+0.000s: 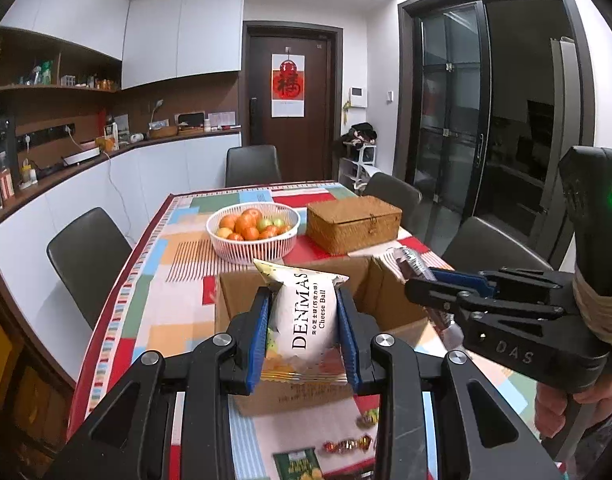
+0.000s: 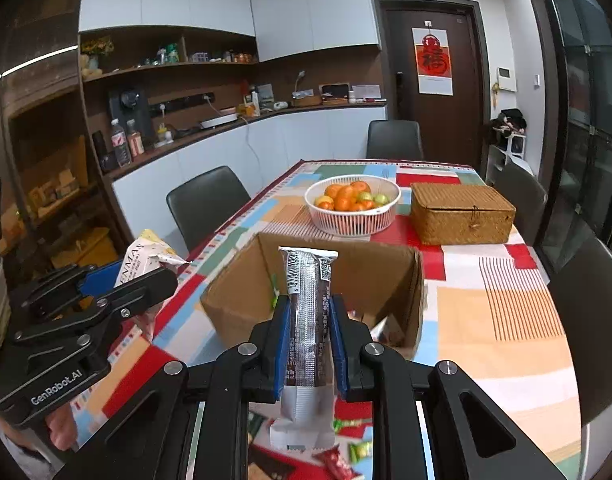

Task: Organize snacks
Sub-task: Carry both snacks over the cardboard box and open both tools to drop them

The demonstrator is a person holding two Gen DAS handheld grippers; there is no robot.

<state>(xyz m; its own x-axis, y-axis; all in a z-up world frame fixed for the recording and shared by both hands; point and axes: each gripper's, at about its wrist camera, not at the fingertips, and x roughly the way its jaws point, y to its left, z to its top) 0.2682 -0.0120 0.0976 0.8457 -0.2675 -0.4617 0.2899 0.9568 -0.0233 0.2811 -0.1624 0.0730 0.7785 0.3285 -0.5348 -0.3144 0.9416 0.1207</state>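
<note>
Snack packets are both sitting in the jaws above the open cardboard box [image 1: 289, 396] on the patchwork tablecloth [image 1: 145, 300]. Left gripper [image 1: 304, 332] is clamping the white DENMAS Cheese Ball bag [image 1: 310, 320] between its blue pads [image 1: 259, 340], bag standing upright with its crimped top at 12 o'clock, hanging over the box's near wall. In the right wrist view that bag is showing at 9 o'clock, left of the box. Right gripper [image 2: 308, 332] is squeezing a silver-and-brown snack stick [image 2: 306, 320] upright, barcode end at 12 o'clock over the box opening, tail end hanging below the pads. From the left wrist view the right gripper is coming in at 3 o'clock, its stick poking over the box's right flap. Loose wrapped candies [image 1: 348, 445] and a green packet [image 1: 295, 464] are lying on the cloth at 6 o'clock. White fruit basket [image 1: 253, 234] with oranges is sitting at 12 o'clock beyond the box, and the wicker lidded box [image 1: 354, 224] is sitting just right of it.
</note>
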